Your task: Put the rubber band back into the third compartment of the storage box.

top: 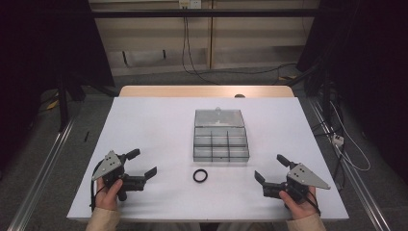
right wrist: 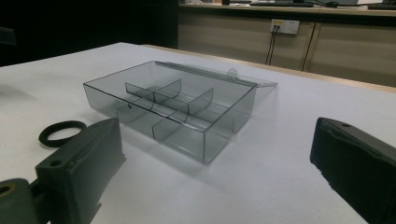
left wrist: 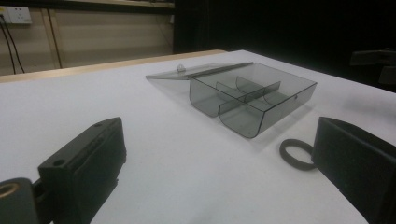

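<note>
A clear grey compartment box point(top: 221, 143) with its lid point(top: 219, 118) laid open behind it sits at the middle of the white table point(top: 159, 125). A black ring point(top: 200, 175) lies flat just in front of the box. My left gripper point(top: 142, 162) rests open at the front left, nothing between its jaws. My right gripper point(top: 270, 167) rests open at the front right, also holding nothing. In the left gripper view the box point(left wrist: 252, 95) lies ahead and the ring point(left wrist: 296, 154) is beside the right jaw. In the right gripper view the box point(right wrist: 173, 106) is ahead and the ring point(right wrist: 60, 133) at left.
The box's compartments look bare. Metal rails point(top: 41, 173) run along both sides of the table. Cables point(top: 187, 45) hang from a wall socket behind, and a power strip point(top: 338, 140) lies on the floor at the right.
</note>
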Available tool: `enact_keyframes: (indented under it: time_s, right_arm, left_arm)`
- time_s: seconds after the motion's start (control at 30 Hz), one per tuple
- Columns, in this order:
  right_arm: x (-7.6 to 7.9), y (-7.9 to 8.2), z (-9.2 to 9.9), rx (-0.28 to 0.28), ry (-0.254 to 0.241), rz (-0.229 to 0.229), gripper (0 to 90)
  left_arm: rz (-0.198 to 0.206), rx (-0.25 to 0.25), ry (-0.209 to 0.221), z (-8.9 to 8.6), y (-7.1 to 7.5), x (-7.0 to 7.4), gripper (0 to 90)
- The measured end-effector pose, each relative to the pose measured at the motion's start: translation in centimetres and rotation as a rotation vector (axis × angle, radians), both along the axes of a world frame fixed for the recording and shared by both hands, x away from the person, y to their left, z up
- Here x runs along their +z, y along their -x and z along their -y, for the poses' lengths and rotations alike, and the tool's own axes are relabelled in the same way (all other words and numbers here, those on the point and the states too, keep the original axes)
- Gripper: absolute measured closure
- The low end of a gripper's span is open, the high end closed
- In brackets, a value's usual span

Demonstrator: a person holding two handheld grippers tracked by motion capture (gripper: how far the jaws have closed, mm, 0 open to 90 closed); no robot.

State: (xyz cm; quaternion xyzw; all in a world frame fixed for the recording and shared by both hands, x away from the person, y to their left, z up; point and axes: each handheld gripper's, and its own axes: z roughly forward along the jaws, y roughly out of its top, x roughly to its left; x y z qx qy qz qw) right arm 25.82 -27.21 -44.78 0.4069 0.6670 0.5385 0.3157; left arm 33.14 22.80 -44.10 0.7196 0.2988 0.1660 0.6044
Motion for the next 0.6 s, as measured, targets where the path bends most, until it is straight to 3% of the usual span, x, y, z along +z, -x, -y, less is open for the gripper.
enact_keyframes:
  time_s: [0.23, 0.6]
  right_arm:
    - [0.2, -0.4, -0.3, 0.01, 0.005, 0.003, 2.3]
    - [0.4, -1.7, -3.7, 0.12, 0.044, -0.046, 3.5]
  left_arm:
    - [0.001, -0.001, 0.0, -0.1, 0.1, 0.0, 2.9]
    - [0.006, -0.002, -0.002, -0.1, 0.1, 0.1, 2.9]
